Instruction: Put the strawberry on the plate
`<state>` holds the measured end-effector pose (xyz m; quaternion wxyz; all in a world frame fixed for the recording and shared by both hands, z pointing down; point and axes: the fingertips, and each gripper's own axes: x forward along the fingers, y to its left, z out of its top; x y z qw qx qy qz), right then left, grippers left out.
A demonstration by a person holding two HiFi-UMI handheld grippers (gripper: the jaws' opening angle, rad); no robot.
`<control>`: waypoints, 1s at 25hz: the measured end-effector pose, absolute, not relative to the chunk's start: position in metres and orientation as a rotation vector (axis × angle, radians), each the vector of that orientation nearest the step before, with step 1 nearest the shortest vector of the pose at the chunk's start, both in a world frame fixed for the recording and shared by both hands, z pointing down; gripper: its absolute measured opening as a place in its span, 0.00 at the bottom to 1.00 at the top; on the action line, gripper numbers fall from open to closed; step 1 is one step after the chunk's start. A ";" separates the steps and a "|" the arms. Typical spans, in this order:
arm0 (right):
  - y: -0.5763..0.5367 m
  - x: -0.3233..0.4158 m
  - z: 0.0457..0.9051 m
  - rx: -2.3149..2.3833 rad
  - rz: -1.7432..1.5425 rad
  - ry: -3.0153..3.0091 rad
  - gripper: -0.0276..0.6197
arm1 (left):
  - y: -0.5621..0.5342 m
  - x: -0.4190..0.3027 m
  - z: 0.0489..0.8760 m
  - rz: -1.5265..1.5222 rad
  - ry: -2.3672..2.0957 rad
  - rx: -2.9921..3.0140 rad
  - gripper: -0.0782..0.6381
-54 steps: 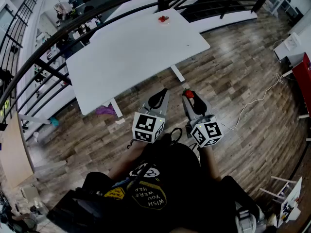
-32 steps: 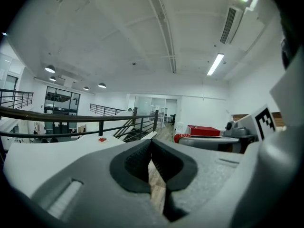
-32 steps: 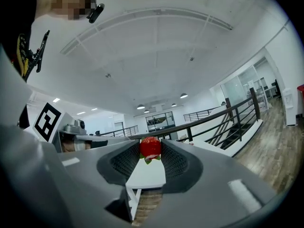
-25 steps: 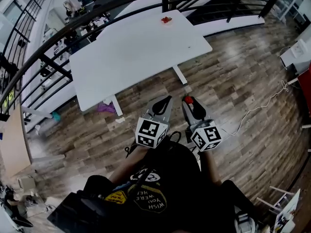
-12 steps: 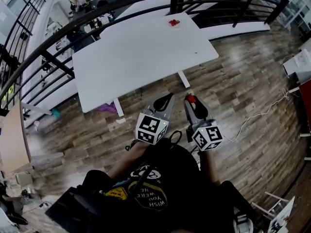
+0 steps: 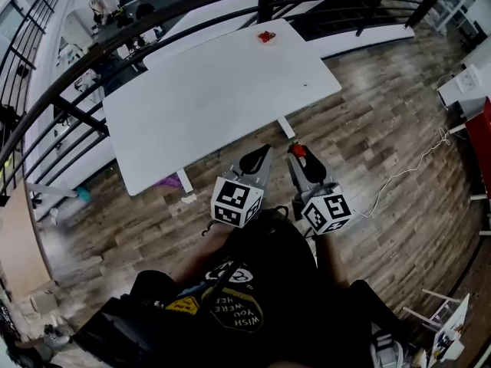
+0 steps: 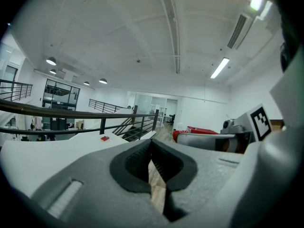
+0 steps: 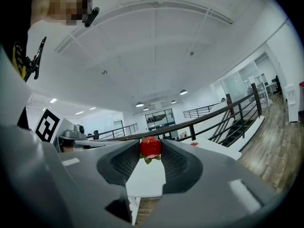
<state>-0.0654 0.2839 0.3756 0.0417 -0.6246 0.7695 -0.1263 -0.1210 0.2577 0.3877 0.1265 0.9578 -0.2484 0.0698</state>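
A red strawberry (image 8: 150, 147) sits pinched between the tips of my right gripper (image 8: 151, 152), also seen in the head view as the strawberry (image 6: 298, 150) at the right gripper (image 6: 300, 153) tips, over the wooden floor. My left gripper (image 6: 259, 153) is beside it, its jaws together with nothing in them; the left gripper (image 7: 151, 145) view shows the same. A small white plate (image 6: 266, 37) with something red on it stands at the far end of the white table (image 6: 215, 90). The plate (image 7: 104, 138) is far ahead of both grippers.
A dark metal railing (image 6: 115, 33) curves behind the table. A white cable (image 6: 406, 171) trails over the wooden floor at the right. A purple item (image 6: 166, 181) lies under the table's near edge. A red cabinet (image 6: 482, 129) stands at the far right.
The table's near edge has come closer to both grippers. The strawberry stays in the right jaws and the left jaws stay together.
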 end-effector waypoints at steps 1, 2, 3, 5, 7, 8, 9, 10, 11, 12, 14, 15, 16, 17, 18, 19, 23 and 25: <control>0.283 -0.067 0.377 -1.915 -0.394 2.347 0.26 | 0.257 -0.120 0.390 0.208 -0.702 2.789 0.11; 0.282 -0.068 0.379 -1.917 -0.407 2.339 0.26 | 0.256 -0.119 0.393 0.214 -0.680 2.790 0.11; 0.280 -0.068 0.381 -1.916 -0.422 2.333 0.26 | 0.255 -0.117 0.395 0.220 -0.660 2.789 0.11; 0.278 -0.067 0.385 -1.916 -0.449 2.330 0.26 | 0.254 -0.112 0.398 0.223 -0.633 2.783 0.11; 0.274 -0.063 0.390 -1.916 -0.464 2.333 0.26 | 0.253 -0.106 0.400 0.220 -0.622 2.782 0.11; 0.271 -0.060 0.392 -1.916 -0.468 2.335 0.26 | 0.251 -0.103 0.401 0.223 -0.621 2.784 0.11; 0.267 -0.056 0.394 -1.915 -0.471 2.336 0.26 | 0.248 -0.100 0.403 0.230 -0.621 2.786 0.11; 0.261 -0.053 0.395 -1.913 -0.471 2.337 0.26 | 0.244 -0.098 0.405 0.239 -0.621 2.787 0.11; 0.255 -0.050 0.394 -1.912 -0.470 2.338 0.26 | 0.240 -0.094 0.405 0.247 -0.617 2.788 0.11; 0.250 -0.046 0.393 -1.910 -0.466 2.340 0.26 | 0.236 -0.089 0.405 0.251 -0.609 2.793 0.11; 0.239 -0.037 0.389 -1.901 -0.458 2.349 0.26 | 0.229 -0.077 0.399 0.238 -0.592 2.814 0.11; 0.234 -0.032 0.388 -1.896 -0.456 2.353 0.26 | 0.225 -0.071 0.395 0.224 -0.593 2.826 0.11; 0.230 -0.027 0.387 -1.890 -0.455 2.357 0.26 | 0.221 -0.065 0.392 0.210 -0.603 2.836 0.11; 0.227 -0.022 0.386 -1.883 -0.454 2.362 0.26 | 0.216 -0.059 0.389 0.202 -0.620 2.844 0.11; 0.223 -0.017 0.384 -1.876 -0.451 2.367 0.26 | 0.211 -0.053 0.387 0.203 -0.640 2.849 0.11; 0.219 -0.011 0.382 -1.869 -0.445 2.372 0.26 | 0.206 -0.047 0.385 0.209 -0.660 2.851 0.11; 0.200 0.014 0.380 -1.850 -0.422 2.383 0.26 | 0.186 -0.026 0.386 0.215 -0.697 2.852 0.11; 0.192 0.025 0.381 -1.842 -0.418 2.382 0.26 | 0.180 -0.016 0.386 0.195 -0.693 2.846 0.11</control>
